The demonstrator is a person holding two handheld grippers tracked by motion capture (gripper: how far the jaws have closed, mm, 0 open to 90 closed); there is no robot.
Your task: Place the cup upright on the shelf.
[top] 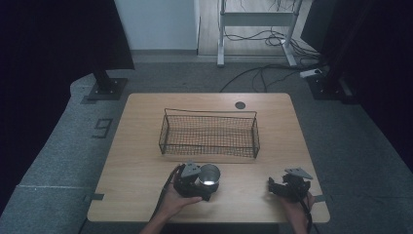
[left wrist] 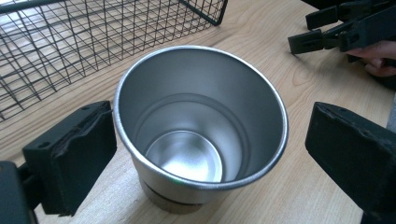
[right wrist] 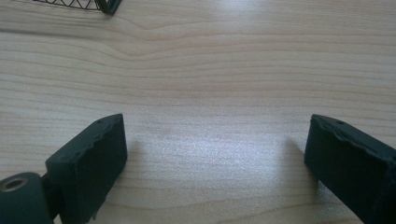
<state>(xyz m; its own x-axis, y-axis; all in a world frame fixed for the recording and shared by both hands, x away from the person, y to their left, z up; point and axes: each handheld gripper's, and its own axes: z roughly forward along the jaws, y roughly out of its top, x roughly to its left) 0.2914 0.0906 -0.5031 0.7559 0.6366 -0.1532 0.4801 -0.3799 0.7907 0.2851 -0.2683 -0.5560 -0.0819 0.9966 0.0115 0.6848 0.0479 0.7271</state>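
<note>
steel cup [left wrist: 201, 126] stands upright on the table [top: 141, 170] just before the wire basket [top: 209, 134], between the left gripper [left wrist: 201, 149]'s spread jaws (not touching); right gripper [right wrist: 215, 158] spread wide over bare wood

My left gripper [top: 195, 181] and right gripper [top: 288, 186] are black, each topped by a grey three-cornered plate, trailing black cable; my jaws end in blocky, rough-edged pads [right wrist: 91, 161]
</note>
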